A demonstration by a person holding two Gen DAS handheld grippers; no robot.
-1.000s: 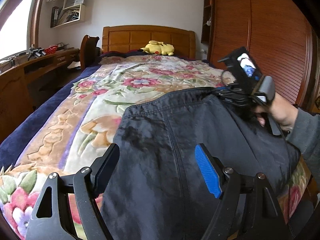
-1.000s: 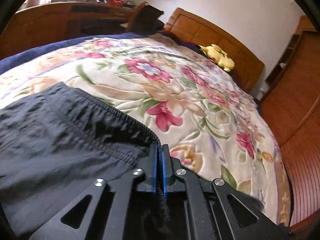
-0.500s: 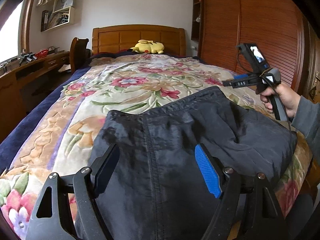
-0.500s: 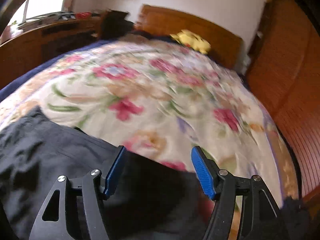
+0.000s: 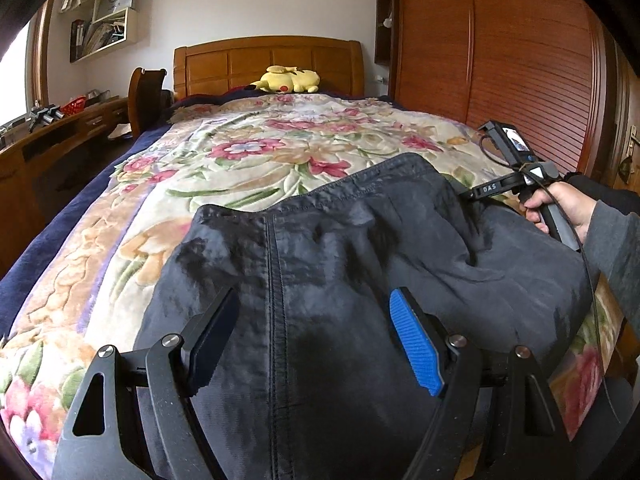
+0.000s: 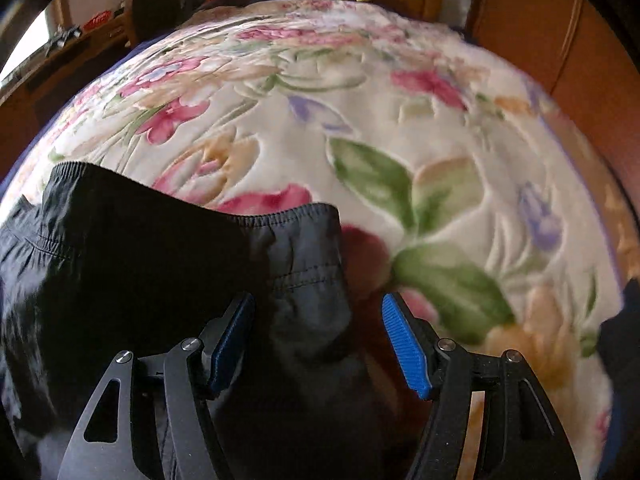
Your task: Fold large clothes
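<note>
A large dark navy garment with a stitched waistband lies spread on the floral blanket of a bed. My left gripper hovers open over its near part, astride a vertical seam, pinching nothing. In the right wrist view the garment's right waistband corner lies loose under my right gripper. Its jaws are closing, with a fold of the fabric between them, and the blue pads stand clear of the cloth. A hand holds that gripper at the garment's right edge.
A yellow plush toy rests by the wooden headboard. A desk and a chair stand to the left of the bed. A slatted wooden wardrobe runs along the right. Beyond the garment the blanket lies flat.
My right gripper was shut on the waistband corner; it let go, opened wide, rolled, and dropped back to the garment's right edge. The corner now lies on the blanket. My left gripper shifted slightly.
</note>
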